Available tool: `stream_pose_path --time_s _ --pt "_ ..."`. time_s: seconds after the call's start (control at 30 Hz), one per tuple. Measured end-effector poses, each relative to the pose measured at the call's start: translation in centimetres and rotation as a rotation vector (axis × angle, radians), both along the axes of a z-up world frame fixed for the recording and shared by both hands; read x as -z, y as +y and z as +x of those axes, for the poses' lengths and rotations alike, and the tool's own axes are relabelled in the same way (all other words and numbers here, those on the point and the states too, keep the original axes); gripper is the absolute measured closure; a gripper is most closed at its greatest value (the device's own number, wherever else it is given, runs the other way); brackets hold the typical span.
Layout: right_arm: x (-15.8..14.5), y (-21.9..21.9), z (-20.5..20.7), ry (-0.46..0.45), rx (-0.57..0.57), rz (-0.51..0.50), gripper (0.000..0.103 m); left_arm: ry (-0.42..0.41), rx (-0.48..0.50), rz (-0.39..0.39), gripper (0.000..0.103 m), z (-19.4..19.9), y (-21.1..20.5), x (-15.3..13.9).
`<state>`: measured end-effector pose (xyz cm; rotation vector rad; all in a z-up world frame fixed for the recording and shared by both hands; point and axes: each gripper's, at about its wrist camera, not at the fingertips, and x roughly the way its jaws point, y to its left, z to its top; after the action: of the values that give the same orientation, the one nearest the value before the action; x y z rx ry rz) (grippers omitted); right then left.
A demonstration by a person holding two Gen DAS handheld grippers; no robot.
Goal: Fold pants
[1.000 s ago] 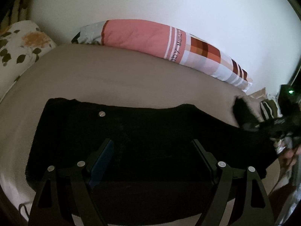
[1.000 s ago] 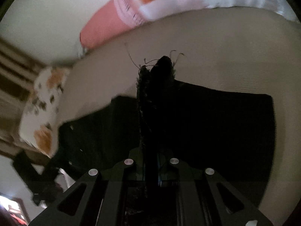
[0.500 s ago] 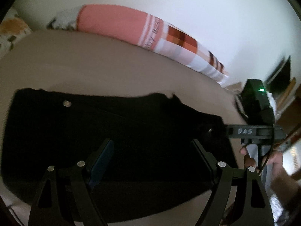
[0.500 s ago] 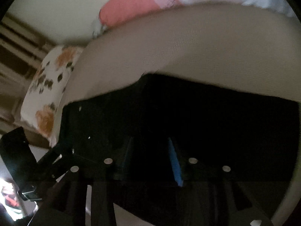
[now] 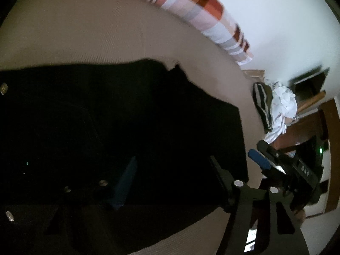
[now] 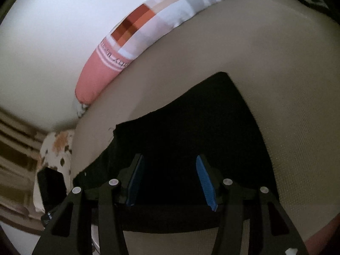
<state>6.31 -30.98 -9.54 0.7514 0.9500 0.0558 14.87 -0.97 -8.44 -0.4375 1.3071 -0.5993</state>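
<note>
The black pants (image 5: 127,116) lie folded and flat on the beige bed (image 5: 85,31). My left gripper (image 5: 172,170) hangs low over their right part. Its jaws are closing, but the pads still stand apart, with only the dark cloth beneath them. My right gripper (image 6: 170,178) hovers over the pants' (image 6: 191,140) near edge; its jaws are opening and its blue pads (image 6: 205,182) hold nothing. In the left wrist view the right gripper (image 5: 260,153) sits just off the pants' right edge.
A long pink and checked pillow (image 5: 201,6) lies along the white wall behind the bed (image 6: 276,63). A floral pillow (image 6: 57,146) sits at the left end. A heap of clothes (image 5: 276,104) and wooden furniture stand beyond the bed's right end.
My right gripper has let go of the pants leg end it held up and has drawn back, its pads now apart. The left gripper swung right and dipped toward the cloth, its jaws narrower.
</note>
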Motion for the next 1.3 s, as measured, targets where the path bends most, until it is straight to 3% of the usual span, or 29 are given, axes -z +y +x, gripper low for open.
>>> stream_pose_path --time_s 0.17,0.37,0.43,0.5,0.57,0.67,0.77,0.93,1.1,1.17,1.3 --pt "0.5 -0.1 -0.1 -0.026 0.016 -0.032 0.053 0.064 -0.013 -0.017 0.044 0.6 -0.1 1.5" --pt "0.7 -0.3 0.3 -0.037 0.006 -0.078 0.053 0.073 0.021 -0.051 0.044 1.0 -0.9 1.8" --pt "0.5 -0.7 0.4 -0.046 0.022 -0.062 0.052 0.088 0.039 -0.073 0.049 0.9 -1.3 2.0" --pt "0.4 -1.1 0.3 -0.054 0.035 -0.051 0.049 0.122 0.077 -0.087 0.071 0.6 -2.1 2.6" --pt "0.4 -1.3 0.3 -0.054 0.039 -0.050 0.048 0.159 0.089 -0.097 0.083 0.4 -2.7 3.4" --pt "0.5 -1.3 0.3 -0.043 0.042 -0.063 0.048 0.147 0.080 -0.084 0.096 0.1 -3.1 3.3" --pt "0.5 -1.4 0.2 -0.035 0.048 -0.086 0.048 0.081 0.074 -0.049 0.098 -0.8 -3.6 1.9" --pt "0.4 -1.2 0.1 0.001 0.064 -0.229 0.048 -0.083 0.067 0.017 0.098 -3.4 -3.5 -0.6" --pt "2.0 -0.8 0.7 0.082 0.037 -0.279 0.048 -0.060 0.056 0.067 0.098 -3.5 -3.1 2.2" --pt "2.7 -0.8 0.8 0.106 0.031 -0.288 0.049 -0.089 0.058 0.077 0.097 -3.5 -3.2 2.1" --pt "3.6 -0.4 1.0 0.132 -0.004 -0.337 0.050 -0.153 0.100 0.180 0.090 -4.0 -4.0 1.2"
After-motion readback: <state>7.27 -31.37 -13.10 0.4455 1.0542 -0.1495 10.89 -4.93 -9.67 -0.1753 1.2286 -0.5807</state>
